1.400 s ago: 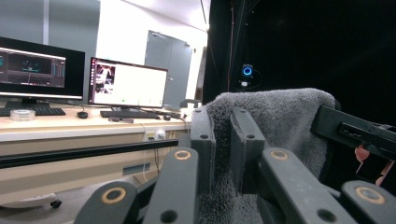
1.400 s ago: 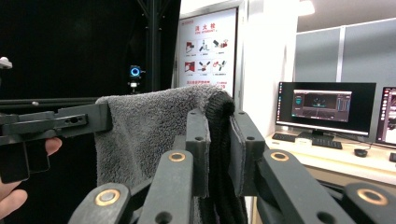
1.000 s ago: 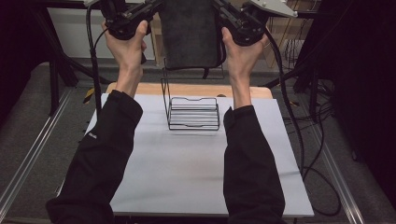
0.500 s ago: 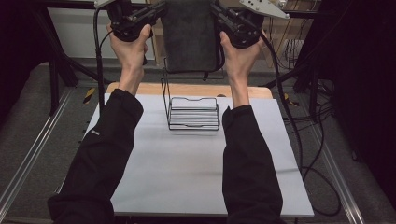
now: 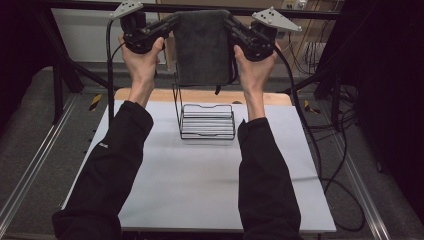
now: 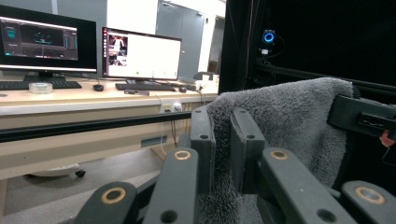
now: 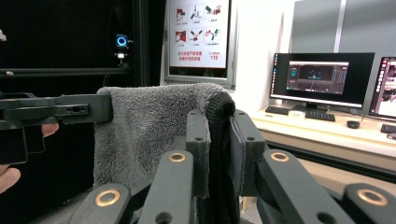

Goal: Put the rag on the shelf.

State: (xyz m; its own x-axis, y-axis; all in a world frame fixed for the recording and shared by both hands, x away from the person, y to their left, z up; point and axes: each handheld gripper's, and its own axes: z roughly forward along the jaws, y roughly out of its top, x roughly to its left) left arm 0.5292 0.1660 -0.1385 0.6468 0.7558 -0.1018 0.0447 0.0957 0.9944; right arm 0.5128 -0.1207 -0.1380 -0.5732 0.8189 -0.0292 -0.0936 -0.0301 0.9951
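Both hands are lowering the soft, limp dark grey terry towel (image 5: pixel 202 47), left gripper (image 5: pixel 170 24) and right gripper (image 5: pixel 231 25) pinching its top corners above the black wire rack (image 5: pixel 207 121).

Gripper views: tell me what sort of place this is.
Probably a lab or office workspace: computer monitors and keyboards line a long desk, and an instruction poster hangs on the wall.

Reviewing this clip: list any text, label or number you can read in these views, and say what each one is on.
"119": red number on the white wall poster with red pictograms; the red lines above it are too small to read.
White print on the person's black left sleeve: too small to read.
Computer monitors on the desk: screen text blurred, unreadable.
Nothing legible on the grey terry towel.
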